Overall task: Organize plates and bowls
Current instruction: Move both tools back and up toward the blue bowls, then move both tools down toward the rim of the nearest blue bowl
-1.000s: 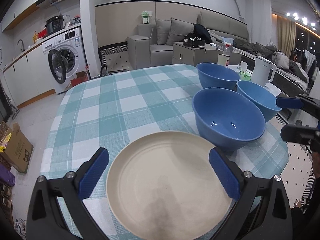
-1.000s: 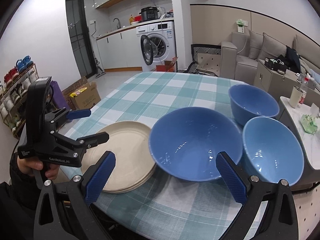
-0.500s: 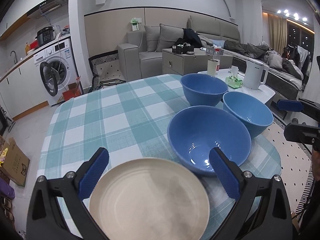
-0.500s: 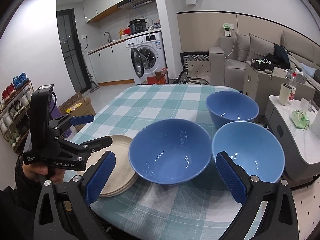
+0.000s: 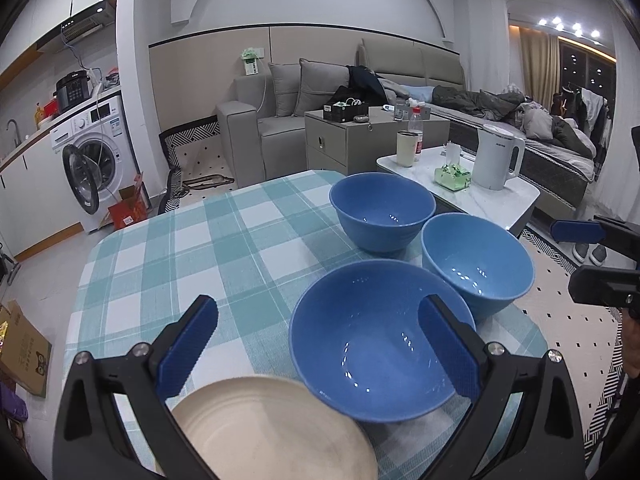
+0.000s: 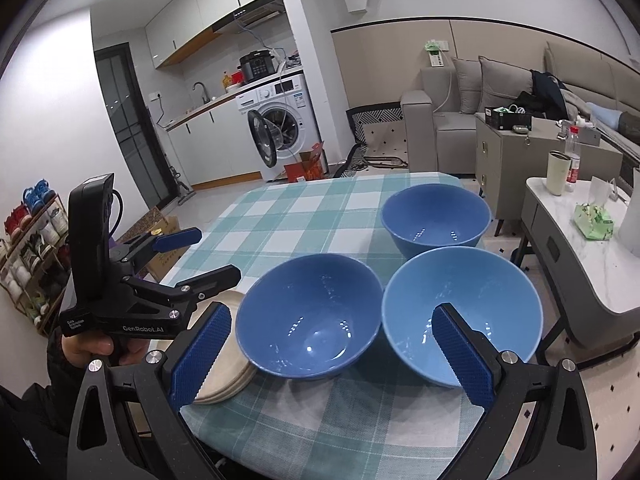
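Round table with teal-white check cloth (image 5: 168, 264) ahead of and under both tongs. Stack of cream plates (image 6: 224, 376) at near table edge, directly below left gripper (image 5: 318, 344), off to the left of right gripper (image 6: 332, 354); top plate (image 5: 272, 432) low between left fingers, not touched. Dark blue bowl (image 5: 380, 340) just ahead of left gripper, partly behind its right finger (image 5: 448, 352), rim overlapping plate stack edge; same bowl (image 6: 308, 316) centred between right gripper's fingers, just ahead. Lighter blue bowl (image 6: 460, 312) behind right gripper's right finger, touching or nearly touching first bowl; seen ahead-right of left gripper (image 5: 478, 264). Third blue bowl (image 6: 436, 220) farther out, beyond the other two, also (image 5: 382, 210). Left gripper wide open, gripping nothing, held in a hand (image 6: 100, 350) at left of right wrist view. Right gripper spread wide too, empty; only its fingertips (image 5: 578, 230) showing at right edge of left wrist view.
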A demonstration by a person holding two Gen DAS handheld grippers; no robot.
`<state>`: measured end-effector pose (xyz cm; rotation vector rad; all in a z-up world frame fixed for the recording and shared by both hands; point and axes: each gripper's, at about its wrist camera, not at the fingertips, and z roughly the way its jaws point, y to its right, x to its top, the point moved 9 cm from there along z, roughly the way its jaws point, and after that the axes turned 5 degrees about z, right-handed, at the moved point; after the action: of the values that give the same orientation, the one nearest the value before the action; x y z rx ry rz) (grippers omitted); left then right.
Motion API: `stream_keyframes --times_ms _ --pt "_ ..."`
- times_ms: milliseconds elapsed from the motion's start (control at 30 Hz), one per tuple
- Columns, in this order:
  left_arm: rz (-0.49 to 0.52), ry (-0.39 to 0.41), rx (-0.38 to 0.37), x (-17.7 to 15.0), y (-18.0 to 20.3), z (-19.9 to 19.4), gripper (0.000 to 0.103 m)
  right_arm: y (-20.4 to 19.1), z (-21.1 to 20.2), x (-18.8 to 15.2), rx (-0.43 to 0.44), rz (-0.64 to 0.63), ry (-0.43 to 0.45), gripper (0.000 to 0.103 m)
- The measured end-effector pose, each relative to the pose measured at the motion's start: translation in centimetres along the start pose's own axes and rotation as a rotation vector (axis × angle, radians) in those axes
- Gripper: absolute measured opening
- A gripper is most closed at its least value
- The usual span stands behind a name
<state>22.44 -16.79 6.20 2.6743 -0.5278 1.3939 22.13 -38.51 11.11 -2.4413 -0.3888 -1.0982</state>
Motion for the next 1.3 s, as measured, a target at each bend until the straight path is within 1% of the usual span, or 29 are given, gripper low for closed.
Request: stream_keyframes --times_ms 200,400,567,800,1033,1200,1300 --pt "0.005 0.010 0.002 1.3 0.1 0.8 0.101 0.6 -0.3 1.2 -0.025 0.013 0.013 0.102" --pt "0.011 0.019 -0.004 2.4 0.4 1.1 0.101 0.2 -1.0 2.4 -0.038 -0.008 0.030 0.102" --pt "0.032 0.035 -0.004 3.9 1.0 1.2 0.101 -0.2 -1.9 3.9 -0.028 -0.028 0.056 0.102" --pt "0.022 0.041 -0.034 5.0 1.7 1.6 0.101 -0.3 -2.2 5.6 -0.051 -0.059 0.066 0.102" --pt "0.005 0.026 -0.043 6.0 1.7 2.9 0.101 1.2 -2.3 6.8 -0.072 -0.039 0.066 0.102" --pt "-0.005 0.017 -0.023 6.9 1.3 4.0 0.101 2.7 -2.1 7.9 -0.081 -0.012 0.073 0.102" --pt "-0.018 0.020 -0.028 7.6 1.1 4.5 0.101 3.6 -2.0 8.5 -0.087 0.012 0.074 0.102"
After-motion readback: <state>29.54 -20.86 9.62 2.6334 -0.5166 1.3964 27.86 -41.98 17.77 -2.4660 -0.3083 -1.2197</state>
